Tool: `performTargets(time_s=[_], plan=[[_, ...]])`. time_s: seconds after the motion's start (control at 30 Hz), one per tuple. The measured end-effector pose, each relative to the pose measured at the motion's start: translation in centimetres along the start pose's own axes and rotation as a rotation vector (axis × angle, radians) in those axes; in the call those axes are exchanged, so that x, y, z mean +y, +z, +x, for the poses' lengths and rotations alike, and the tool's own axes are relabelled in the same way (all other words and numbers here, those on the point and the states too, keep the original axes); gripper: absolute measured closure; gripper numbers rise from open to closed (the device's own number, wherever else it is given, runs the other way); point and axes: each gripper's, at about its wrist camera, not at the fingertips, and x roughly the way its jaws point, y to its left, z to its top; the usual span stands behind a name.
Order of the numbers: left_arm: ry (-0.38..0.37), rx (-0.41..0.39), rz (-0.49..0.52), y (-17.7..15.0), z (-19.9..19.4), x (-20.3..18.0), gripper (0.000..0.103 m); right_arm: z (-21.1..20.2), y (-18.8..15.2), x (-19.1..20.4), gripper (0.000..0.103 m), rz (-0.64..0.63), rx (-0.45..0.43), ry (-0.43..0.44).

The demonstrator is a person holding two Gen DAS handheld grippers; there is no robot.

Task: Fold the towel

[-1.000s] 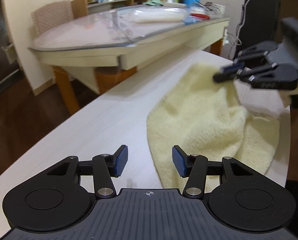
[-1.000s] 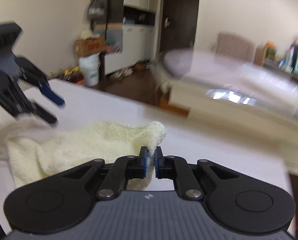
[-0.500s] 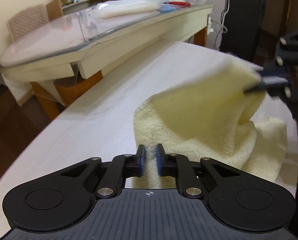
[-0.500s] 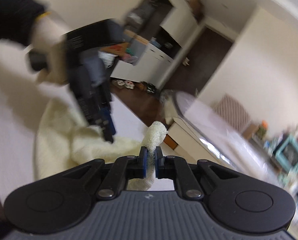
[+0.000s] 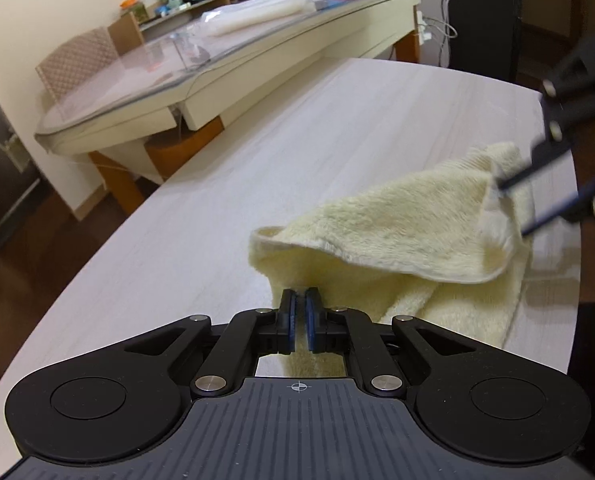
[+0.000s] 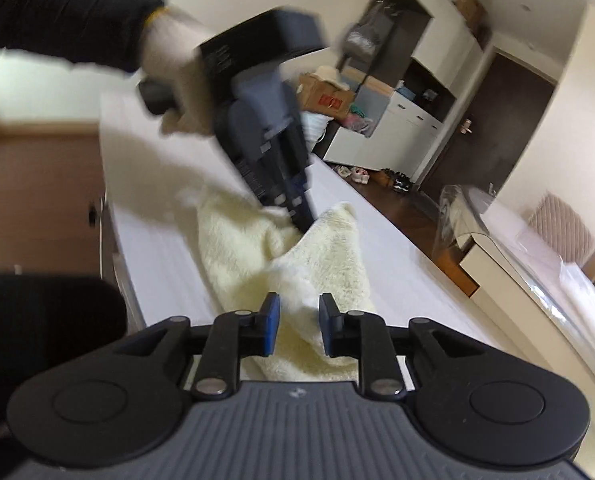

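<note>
Left tool (image 5: 299,320) clamped on towel (image 5: 397,232) near corner, right tool (image 6: 295,326) agape w/ cloth between fingers, towel running diagonally between both over tabletop (image 5: 297,140).

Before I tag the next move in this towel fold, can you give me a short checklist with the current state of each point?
1. Left gripper shut on the towel: ok, the pads pinch an edge.
2. Right gripper gripping the towel: not ok, the jaws are apart with towel lying between them.
3. Towel fully on the white table: cannot tell, the near edge is hidden.
4. Towel flat: not ok, one flap is lifted and the towel is bunched.
5. Fold edges aligned: cannot tell, the layers overlap loosely.
</note>
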Motion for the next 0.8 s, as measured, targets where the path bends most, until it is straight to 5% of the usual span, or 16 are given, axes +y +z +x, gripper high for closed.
performTargets(time_s=[0.13,0.47,0.5,0.57,0.73,0.8], plan=[[0.006,-0.008,0.006,0.0,-0.1,0.0,0.097,-0.2,0.2,-1.4,0.074,0.008,0.025,0.021],[0.001,-0.043,0.025,-0.1,-0.4,-0.5,0.097,4.1,1.8,-0.8,0.061,-0.299,0.208,0.134],[-0.001,-0.047,0.024,-0.1,-0.5,-0.5,0.097,4.3,1.9,-0.8,0.065,-0.310,0.212,0.139],[-0.006,-0.049,0.017,-0.2,-0.7,-0.5,0.097,4.3,2.1,-1.2,0.089,-0.300,0.217,0.158],[-0.037,-0.066,-0.025,-0.9,-1.7,0.5,0.092,2.0,2.2,-1.9,0.089,-0.234,0.130,0.084],[-0.049,-0.077,-0.052,-1.0,-2.2,1.1,0.092,0.7,2.0,-2.5,0.089,-0.185,0.079,-0.009]])
